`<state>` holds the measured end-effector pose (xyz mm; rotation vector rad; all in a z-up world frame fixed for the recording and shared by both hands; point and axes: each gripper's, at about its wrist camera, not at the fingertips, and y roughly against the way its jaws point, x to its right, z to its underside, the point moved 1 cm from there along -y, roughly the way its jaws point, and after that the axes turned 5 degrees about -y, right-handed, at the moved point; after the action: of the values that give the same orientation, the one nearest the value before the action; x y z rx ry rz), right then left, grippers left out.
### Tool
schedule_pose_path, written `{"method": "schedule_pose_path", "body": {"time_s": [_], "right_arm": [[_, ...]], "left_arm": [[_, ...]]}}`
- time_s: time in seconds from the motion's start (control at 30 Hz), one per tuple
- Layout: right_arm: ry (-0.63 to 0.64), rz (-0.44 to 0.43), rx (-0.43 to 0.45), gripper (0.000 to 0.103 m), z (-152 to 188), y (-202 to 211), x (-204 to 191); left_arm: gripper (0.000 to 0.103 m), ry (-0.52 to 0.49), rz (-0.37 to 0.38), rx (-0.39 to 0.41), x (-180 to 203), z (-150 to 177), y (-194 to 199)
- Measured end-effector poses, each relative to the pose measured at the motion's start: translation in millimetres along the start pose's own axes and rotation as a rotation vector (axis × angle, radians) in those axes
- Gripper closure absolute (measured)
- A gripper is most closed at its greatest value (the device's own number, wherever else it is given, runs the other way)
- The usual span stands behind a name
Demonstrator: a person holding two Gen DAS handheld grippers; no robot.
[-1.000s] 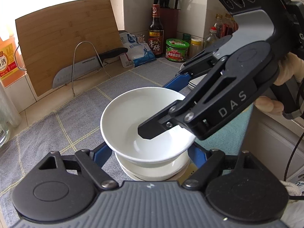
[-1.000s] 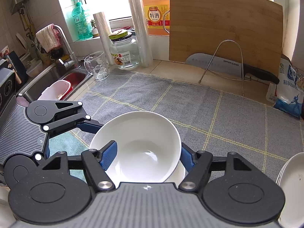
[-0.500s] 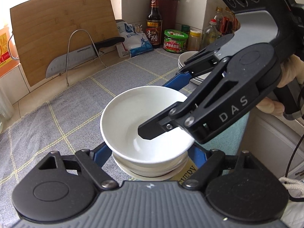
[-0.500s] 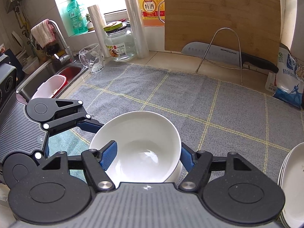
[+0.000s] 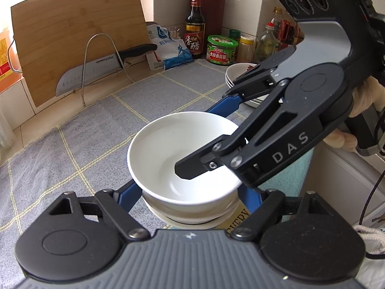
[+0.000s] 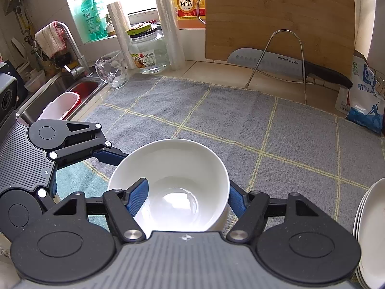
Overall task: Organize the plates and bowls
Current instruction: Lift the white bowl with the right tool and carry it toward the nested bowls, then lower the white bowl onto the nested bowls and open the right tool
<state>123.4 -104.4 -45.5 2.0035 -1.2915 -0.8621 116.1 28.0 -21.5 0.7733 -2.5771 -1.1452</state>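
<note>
A white bowl [image 5: 178,149] sits stacked on other white bowls [image 5: 190,214] over the grey checked mat. My left gripper [image 5: 190,192] is shut on the lower part of the stack, a blue finger [image 5: 127,196] on each side. My right gripper [image 6: 187,197] is shut on the top bowl [image 6: 173,168]: its left finger [image 6: 137,197] is inside the bowl, its right finger [image 6: 235,200] outside the rim. The right gripper also shows in the left wrist view [image 5: 216,134], reaching in from the right. A stack of white plates [image 5: 237,77] stands on the mat to the right, also in the right wrist view [image 6: 370,219].
A bamboo cutting board [image 6: 279,19] and a cleaver [image 6: 276,62] on a wire rack stand at the back. Bottles and jars [image 5: 221,50] line the far right corner. A sink [image 6: 60,91], a glass cup [image 6: 112,72] and a jar [image 6: 146,50] are to the left. A salt bag [image 6: 363,96] lies at back right.
Both grippers and the bowl stack have shifted together over the mat toward the right; the plate stack shows more in both views. The grips have not changed.
</note>
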Motion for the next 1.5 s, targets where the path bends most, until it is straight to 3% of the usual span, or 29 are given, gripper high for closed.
{"method": "schedule_pose_path", "body": {"time_s": [1.2,1.5], "right_arm": [[-0.002,0.019,0.002,0.028,1.0,1.7,2.7],[-0.002,0.012,0.0,0.027,2.9,3.1,1.9]], "left_arm": [[0.017,-0.034,0.019,-0.06,0.2,-9.0,-7.1],[0.011,-0.072,0.05,-0.095,-0.2,-12.6,-10.1]]}}
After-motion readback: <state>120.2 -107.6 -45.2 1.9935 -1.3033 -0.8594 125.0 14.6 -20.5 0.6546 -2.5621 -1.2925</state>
